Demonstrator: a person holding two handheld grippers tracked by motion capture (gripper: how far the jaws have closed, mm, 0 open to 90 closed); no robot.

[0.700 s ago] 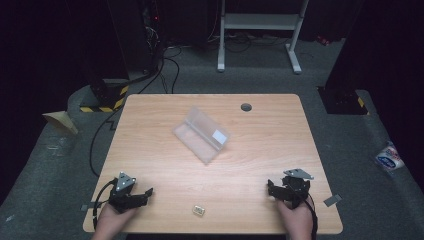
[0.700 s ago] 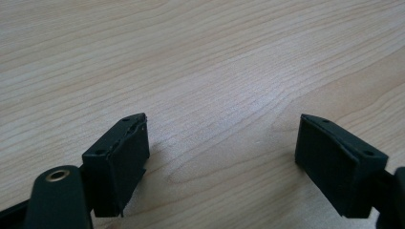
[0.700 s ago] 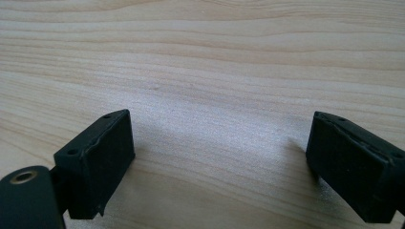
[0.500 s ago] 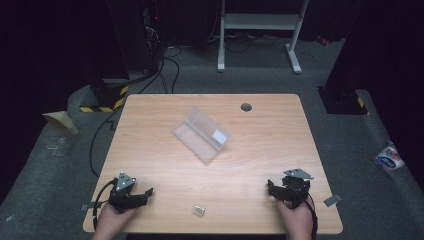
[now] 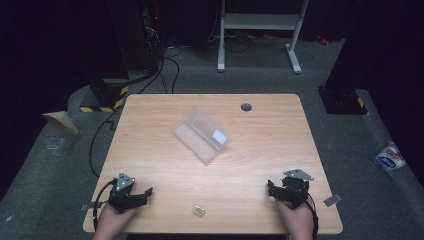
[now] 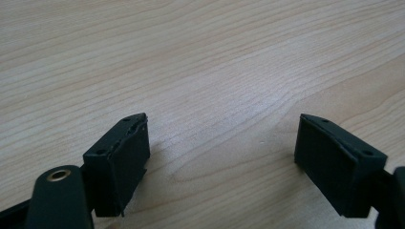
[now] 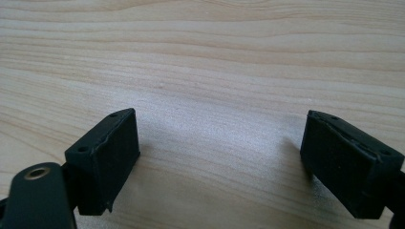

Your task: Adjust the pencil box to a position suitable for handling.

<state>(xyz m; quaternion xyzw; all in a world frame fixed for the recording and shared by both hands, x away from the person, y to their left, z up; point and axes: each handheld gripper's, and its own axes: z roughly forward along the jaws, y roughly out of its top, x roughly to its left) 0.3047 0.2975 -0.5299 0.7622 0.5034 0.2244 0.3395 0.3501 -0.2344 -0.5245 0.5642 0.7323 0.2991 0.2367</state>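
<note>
Nothing has moved since earlier: left gripper [image 5: 146, 192] and right gripper [image 5: 270, 188], jaws wide and empty, rest at the wooden table's [image 5: 260, 150] near corners; small metal piece [image 5: 199, 210] by the near edge; clear box [image 5: 202, 134], white unreadable label, mid-table; grey carpet.

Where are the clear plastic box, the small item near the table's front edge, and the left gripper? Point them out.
clear plastic box [image 5: 201, 134], high view, on its open tray part.
small item [image 5: 199, 210], high view, on its middle.
left gripper [image 5: 145, 195], high view, between its open jaw tips.
</note>
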